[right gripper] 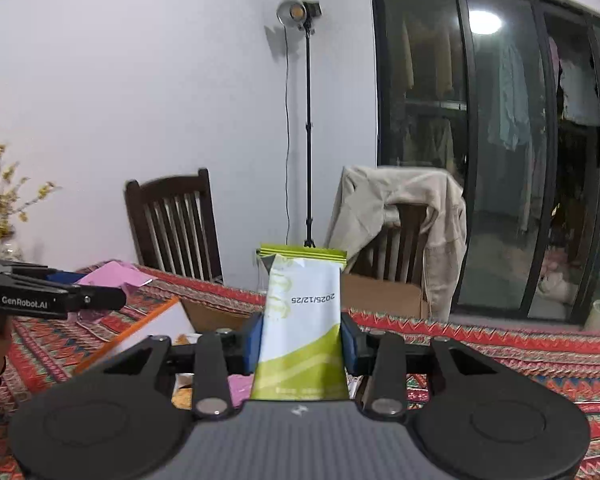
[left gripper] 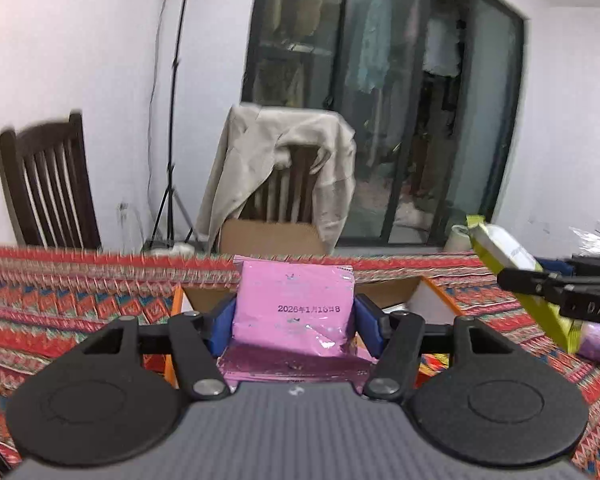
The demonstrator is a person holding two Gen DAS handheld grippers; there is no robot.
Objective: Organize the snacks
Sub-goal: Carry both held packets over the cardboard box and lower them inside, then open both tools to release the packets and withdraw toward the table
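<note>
White walls, two dark wooden chairs (right gripper: 176, 224), a studio lamp (right gripper: 298, 12), and dark glass doors (right gripper: 492, 152), perhaps a wardrobe.

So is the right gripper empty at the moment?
No, the right gripper is shut on a green and white snack packet, held upright between its blue pads.

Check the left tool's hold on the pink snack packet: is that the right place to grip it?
Probably yes. The left tool clamps the pink snack packet across its width, pads on the two side edges, coming from the bottom end. The packet is flat and soft, standing upright; pinching its side edges near mid-height keeps it from flopping.
</note>
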